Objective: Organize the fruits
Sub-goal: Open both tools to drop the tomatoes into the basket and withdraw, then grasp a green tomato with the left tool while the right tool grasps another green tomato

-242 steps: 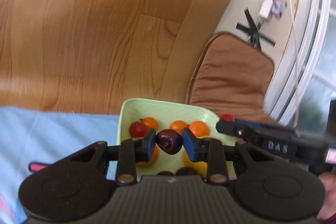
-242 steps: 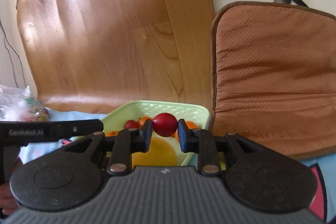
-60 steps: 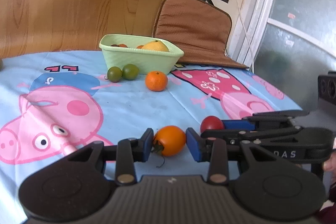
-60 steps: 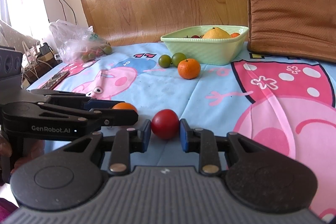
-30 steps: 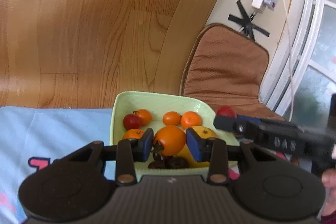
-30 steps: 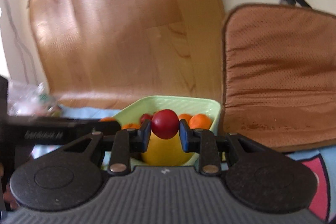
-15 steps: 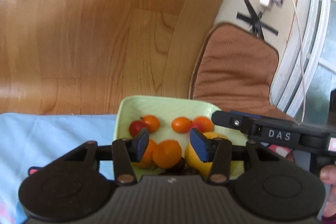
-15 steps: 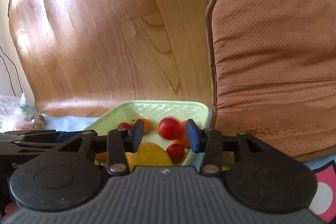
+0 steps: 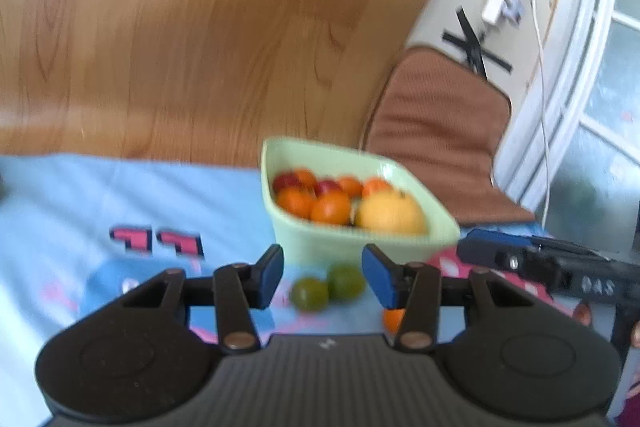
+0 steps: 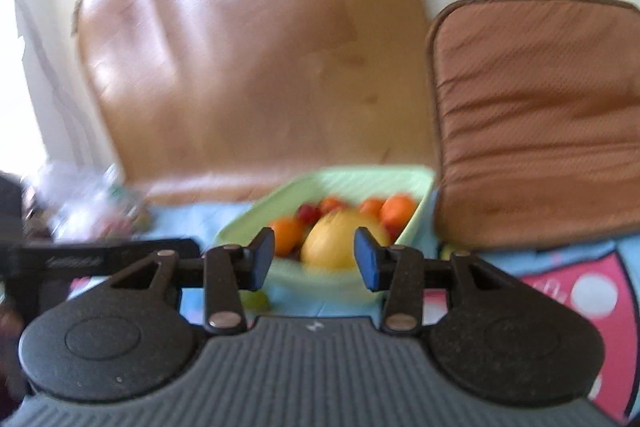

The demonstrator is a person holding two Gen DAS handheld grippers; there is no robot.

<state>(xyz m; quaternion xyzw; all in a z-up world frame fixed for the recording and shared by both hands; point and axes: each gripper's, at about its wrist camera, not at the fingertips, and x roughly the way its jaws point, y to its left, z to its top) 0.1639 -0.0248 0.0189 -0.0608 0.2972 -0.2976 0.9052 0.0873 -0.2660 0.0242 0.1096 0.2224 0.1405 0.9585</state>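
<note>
The pale green bowl (image 9: 360, 239) stands at the tablecloth's (image 9: 80, 195) far edge, filled with orange and red fruits around a large yellow one (image 9: 390, 213). Two green fruits (image 9: 326, 287) lie just before it. Left gripper (image 9: 322, 277) and right gripper (image 10: 314, 259) both gape empty.

Orange fruit (image 9: 393, 319) half hidden behind the left tool's finger (image 9: 380, 281); clear bag (image 10: 86, 205) blurred.

Blurred "DAS" stands on the right hand-held gripper (image 9: 476, 251), seen from the left wrist.
</note>
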